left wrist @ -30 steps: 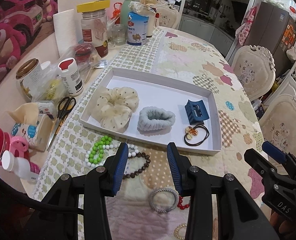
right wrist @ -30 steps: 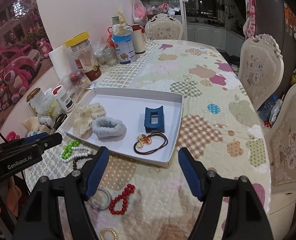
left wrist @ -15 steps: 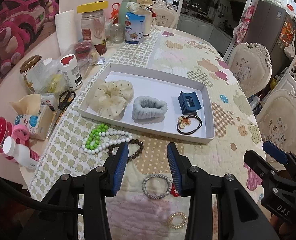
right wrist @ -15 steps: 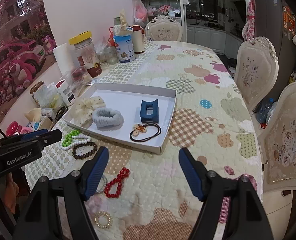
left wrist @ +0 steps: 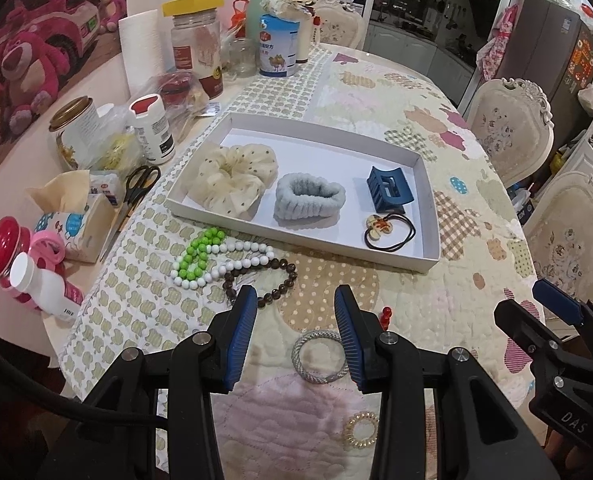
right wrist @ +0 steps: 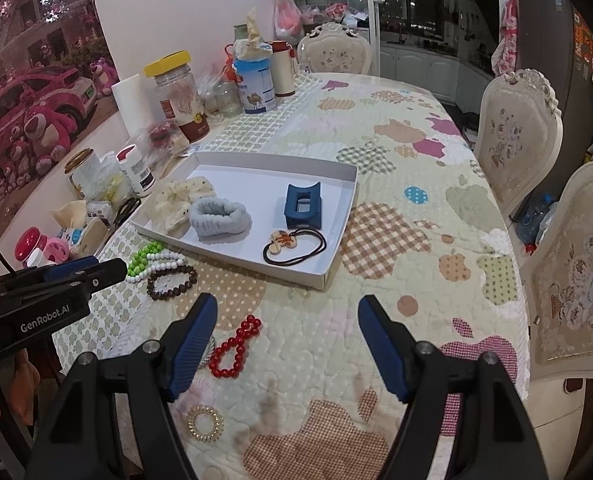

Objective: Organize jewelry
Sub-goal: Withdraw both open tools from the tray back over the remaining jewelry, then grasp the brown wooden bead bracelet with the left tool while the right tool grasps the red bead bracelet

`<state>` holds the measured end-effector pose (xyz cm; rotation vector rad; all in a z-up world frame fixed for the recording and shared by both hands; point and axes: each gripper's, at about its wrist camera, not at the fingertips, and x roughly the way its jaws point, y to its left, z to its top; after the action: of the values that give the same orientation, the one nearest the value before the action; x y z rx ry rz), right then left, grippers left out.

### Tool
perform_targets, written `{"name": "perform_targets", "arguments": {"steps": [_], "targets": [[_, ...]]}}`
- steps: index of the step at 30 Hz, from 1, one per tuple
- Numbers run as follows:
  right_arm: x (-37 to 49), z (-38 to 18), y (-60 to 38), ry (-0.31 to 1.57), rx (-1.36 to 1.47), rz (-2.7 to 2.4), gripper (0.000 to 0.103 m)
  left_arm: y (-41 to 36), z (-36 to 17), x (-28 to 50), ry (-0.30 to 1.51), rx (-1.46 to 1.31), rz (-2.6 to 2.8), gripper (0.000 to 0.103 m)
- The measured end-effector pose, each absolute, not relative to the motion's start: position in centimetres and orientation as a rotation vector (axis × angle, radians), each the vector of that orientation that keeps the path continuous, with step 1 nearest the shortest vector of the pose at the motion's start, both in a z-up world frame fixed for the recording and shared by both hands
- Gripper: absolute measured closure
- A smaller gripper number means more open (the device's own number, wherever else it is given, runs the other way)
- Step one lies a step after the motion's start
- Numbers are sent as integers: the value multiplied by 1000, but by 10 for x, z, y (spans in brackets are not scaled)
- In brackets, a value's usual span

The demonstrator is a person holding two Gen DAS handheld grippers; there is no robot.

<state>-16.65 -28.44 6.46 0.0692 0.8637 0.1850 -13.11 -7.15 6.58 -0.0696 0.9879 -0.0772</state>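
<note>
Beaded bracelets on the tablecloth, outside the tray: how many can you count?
4. Green, white and brown lie bunched before the tray; red lies nearer, alone. Claws may hide more.

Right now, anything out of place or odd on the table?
Nothing spilled or damaged. The tray holds only hair items, while the jewelry lies loose on the cloth outside it: green beads, white beads, brown bracelet, red bracelet, silver ring, gold coil. The scissors lie beside the tray.
</note>
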Motion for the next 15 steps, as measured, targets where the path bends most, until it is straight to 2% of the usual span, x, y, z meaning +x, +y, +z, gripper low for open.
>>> {"name": "perform_targets", "arguments": {"steps": [8,15], "targets": [[-163,57,-277,884,68,208,27,-60,60,-128,1009,-85,-59,64],[-157,33,-274,939,95,253,27,-6,43,-118,1085,-248,-46,64]]}}
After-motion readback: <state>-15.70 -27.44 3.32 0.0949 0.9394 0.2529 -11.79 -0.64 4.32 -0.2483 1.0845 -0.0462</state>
